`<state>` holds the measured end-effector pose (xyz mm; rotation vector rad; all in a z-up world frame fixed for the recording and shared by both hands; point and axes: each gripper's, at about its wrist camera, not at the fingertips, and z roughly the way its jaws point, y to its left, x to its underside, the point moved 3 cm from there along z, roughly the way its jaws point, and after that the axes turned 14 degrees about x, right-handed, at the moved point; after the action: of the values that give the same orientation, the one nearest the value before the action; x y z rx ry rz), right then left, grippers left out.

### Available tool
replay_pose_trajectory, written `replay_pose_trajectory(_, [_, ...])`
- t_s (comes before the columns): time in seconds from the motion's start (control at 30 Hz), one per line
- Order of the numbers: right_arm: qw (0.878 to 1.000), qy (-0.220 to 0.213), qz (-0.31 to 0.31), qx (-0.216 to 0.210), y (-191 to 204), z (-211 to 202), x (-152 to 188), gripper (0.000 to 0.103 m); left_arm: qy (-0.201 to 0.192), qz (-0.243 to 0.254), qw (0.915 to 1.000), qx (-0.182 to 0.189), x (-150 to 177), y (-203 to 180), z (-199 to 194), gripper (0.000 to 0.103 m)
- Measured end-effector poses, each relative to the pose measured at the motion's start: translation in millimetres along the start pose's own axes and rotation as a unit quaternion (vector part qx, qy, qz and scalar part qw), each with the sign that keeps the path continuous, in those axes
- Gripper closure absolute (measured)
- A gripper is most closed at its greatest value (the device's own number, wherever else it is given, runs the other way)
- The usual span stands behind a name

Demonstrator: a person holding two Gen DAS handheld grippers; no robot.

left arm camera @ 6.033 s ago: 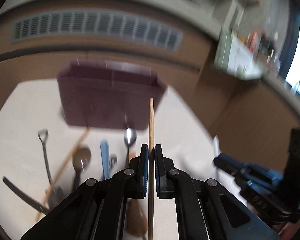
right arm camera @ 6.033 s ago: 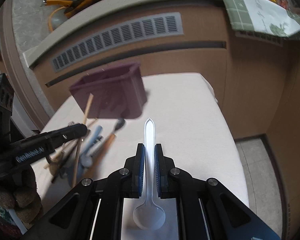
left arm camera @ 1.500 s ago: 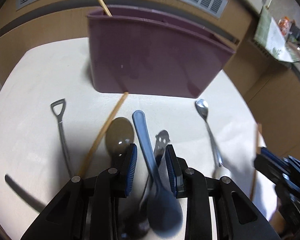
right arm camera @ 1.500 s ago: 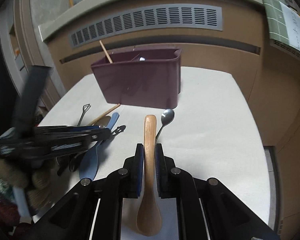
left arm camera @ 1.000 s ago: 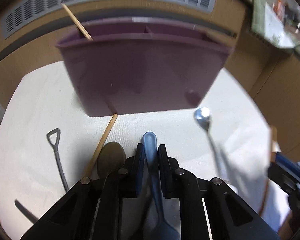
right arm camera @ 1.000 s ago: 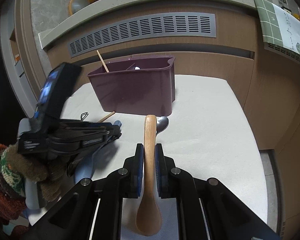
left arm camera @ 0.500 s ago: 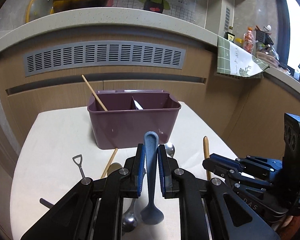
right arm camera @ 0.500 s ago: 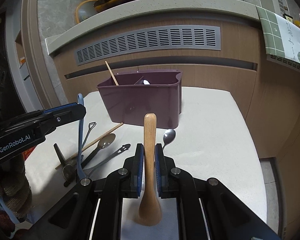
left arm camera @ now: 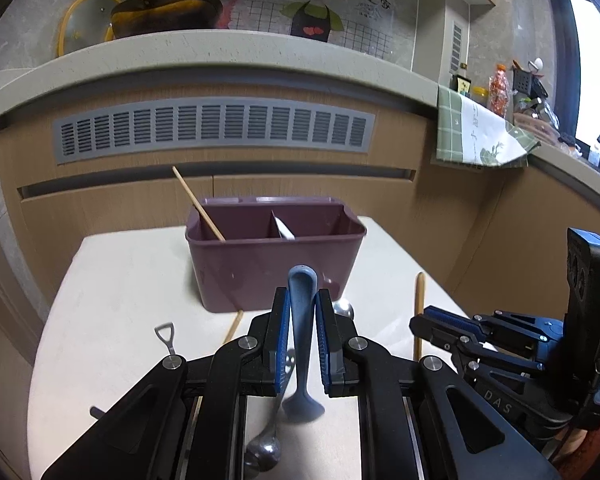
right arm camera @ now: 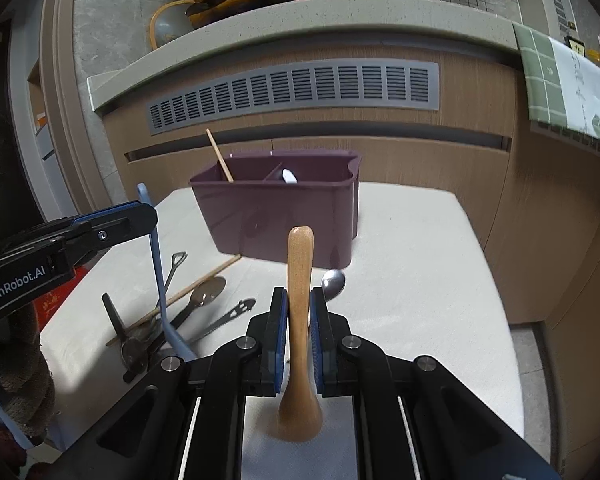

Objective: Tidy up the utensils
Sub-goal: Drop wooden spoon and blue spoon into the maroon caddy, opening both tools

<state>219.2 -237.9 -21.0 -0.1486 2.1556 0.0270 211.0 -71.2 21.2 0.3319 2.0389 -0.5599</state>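
My left gripper [left arm camera: 302, 334], pinching the blue spoon [left arm camera: 301, 312], has lifted it off the tabletop [right arm camera: 420, 264] since a second ago. My right gripper [right arm camera: 298, 334] stays clamped on the wooden spoon [right arm camera: 299, 280]; both seem ready for the purple caddy [left arm camera: 276, 264].

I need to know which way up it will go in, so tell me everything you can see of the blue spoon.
The blue spoon looks like matte plastic, pale blue, in one piece. It is clamped by its handle between the blue pads of the left gripper. It hangs near upright, lifted off the table: rounded handle end up, bowl down below the jaws. The right wrist view shows its thin handle curving down to the bowl. Only the pads touch it.
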Motion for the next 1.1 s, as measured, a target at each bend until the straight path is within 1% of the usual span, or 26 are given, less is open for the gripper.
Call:
replay_pose_trajectory(0.07, [1.0, -0.017, 0.009, -0.006, -4.0, -5.3, -14.4, 0.094, -0.016, 0.004, 0.9999, 0.001, -12.2, 0.2, -7.4, 0.09])
replay_pose_trajectory(0.1, [0.999, -0.031, 0.013, -0.01, -6.7, -10.1, -27.8, 0.094, -0.029, 0.009, 0.9995, 0.001, -23.1, 0.7, -13.9, 0.09])
replay_pose_trajectory(0.13, [0.999, -0.045, 0.014, -0.011, -9.1, -14.8, -40.9, 0.094, -0.044, 0.013, 0.9989, 0.003, -37.0, 1.5, -21.5, 0.09])
replay_pose_trajectory(0.17, [0.997, -0.073, 0.014, -0.008, -12.0, -23.6, -61.9, 0.094, -0.064, 0.018, 0.9978, 0.008, -56.7, 2.5, -31.3, 0.09])
replay_pose_trajectory(0.23, [0.994, -0.112, 0.013, -0.005, -14.1, -36.0, -92.1, 0.094, -0.09, 0.024, 0.9956, 0.014, -86.7, 5.0, -43.4, 0.09])
replay_pose_trajectory(0.3, [0.99, -0.14, 0.009, -0.011, -12.8, -42.6, -129.6, 0.094, -0.115, 0.027, 0.9928, 0.016, -120.9, 10.8, -50.9, 0.09])
replay_pose_trajectory(0.37, [0.988, -0.153, 0.007, -0.01, -9.7, -39.1, -159.3, 0.094, -0.138, 0.019, 0.9901, 0.016, -144.8, 21.8, -51.7, 0.09])
replay_pose_trajectory(0.43, [0.988, -0.154, 0.007, -0.006, -6.6, -30.6, -176.5, 0.094, -0.147, 0.01, 0.989, 0.015, -162.6, 34.5, -45.3, 0.09])
replay_pose_trajectory(0.47, [0.989, -0.15, 0.005, -0.006, -4.5, -21.2, -183.2, 0.094, -0.15, 0.008, 0.9886, 0.007, -167.8, 40.2, -41.3, 0.09])
replay_pose_trajectory(0.57, [0.991, -0.136, -0.003, 0.0, 7.1, 0.7, -184.8, 0.094, -0.142, 0.0, 0.9898, 0.0, -171.0, 58.8, -19.2, 0.09])
replay_pose_trajectory(0.67, [0.994, -0.11, -0.02, 0.012, 17.3, 30.1, -172.3, 0.094, -0.118, -0.018, 0.9928, 0.013, -161.8, 75.5, 13.1, 0.09])
replay_pose_trajectory(0.7, [0.995, -0.099, -0.022, 0.014, 19.7, 37.5, -168.1, 0.094, -0.109, -0.023, 0.9936, 0.016, -153.5, 78.5, 23.9, 0.09])
replay_pose_trajectory(0.73, [0.996, -0.081, -0.023, 0.006, 20.6, 49.5, -161.7, 0.093, -0.098, -0.028, 0.9946, 0.021, -148.3, 82.3, 33.2, 0.09])
replay_pose_trajectory(0.77, [0.998, -0.059, -0.023, -0.005, 20.8, 59.4, -156.7, 0.092, -0.077, -0.035, 0.9959, 0.031, -140.6, 87.2, 45.6, 0.089])
replay_pose_trajectory(0.83, [0.999, -0.007, -0.02, -0.029, 18.9, 78.9, -146.1, 0.09, -0.042, -0.053, 0.9964, 0.052, -125.2, 94.2, 64.3, 0.088])
replay_pose_trajectory(0.87, [0.999, 0.006, -0.018, -0.035, 17.0, 83.6, -140.0, 0.09, -0.031, -0.059, 0.996, 0.059, -118.7, 96.5, 69.2, 0.085])
replay_pose_trajectory(0.9, [0.999, 0.008, -0.016, -0.033, 14.6, 84.1, -135.7, 0.089, -0.021, -0.07, 0.9954, 0.063, -111.0, 101.4, 73.3, 0.082])
replay_pose_trajectory(0.93, [1.0, 0.001, -0.016, -0.025, 10.9, 81.1, -131.7, 0.089, -0.022, -0.077, 0.9949, 0.061, -107.0, 104.3, 72.4, 0.081])
replay_pose_trajectory(1.03, [0.999, -0.022, -0.025, 0.005, 1.9, 66.0, -118.0, 0.089, -0.044, -0.099, 0.993, 0.048, -95.7, 109.2, 53.4, 0.073])
replay_pose_trajectory(1.1, [0.999, -0.023, -0.025, 0.018, -4.5, 60.0, -106.3, 0.089, -0.055, -0.098, 0.9932, 0.03, -86.8, 109.2, 39.1, 0.067])
